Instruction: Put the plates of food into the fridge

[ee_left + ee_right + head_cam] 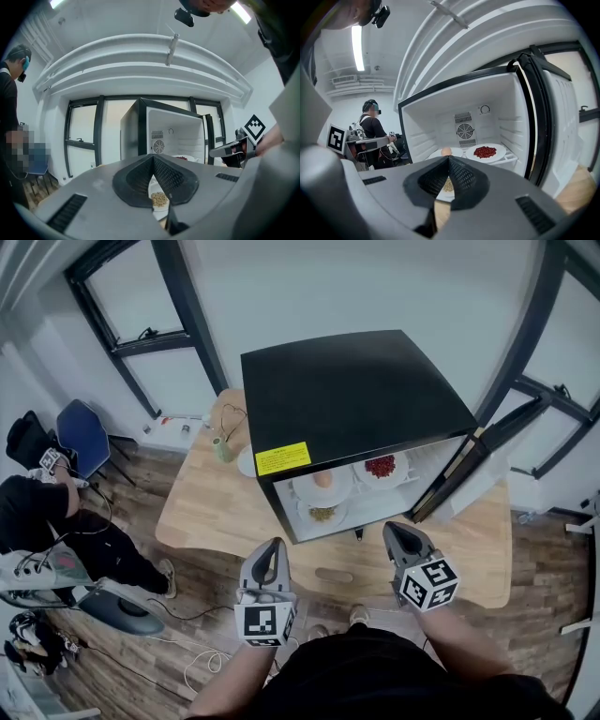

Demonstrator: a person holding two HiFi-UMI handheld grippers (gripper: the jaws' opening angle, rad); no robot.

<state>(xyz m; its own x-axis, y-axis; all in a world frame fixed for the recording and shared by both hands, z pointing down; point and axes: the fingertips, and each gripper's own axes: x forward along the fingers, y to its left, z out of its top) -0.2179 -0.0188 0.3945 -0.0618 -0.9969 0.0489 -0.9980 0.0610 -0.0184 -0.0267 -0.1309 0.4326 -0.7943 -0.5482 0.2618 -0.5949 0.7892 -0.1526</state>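
Nearest the person, both grippers are held side by side in front of the open fridge. The left gripper has its jaws pressed together with nothing between them. The right gripper is likewise closed and empty. Just beyond them is the front edge of the wooden worktop that carries the fridge, whose door is swung out to the right. On the lower level inside sits a plate of brownish grains. Above and behind it, on the shelf, a plate with a pale round food stands beside a plate of red food, near the back wall with its fan grille. Off to the left, well away from the worktop, a person in black stands on the wooden floor.
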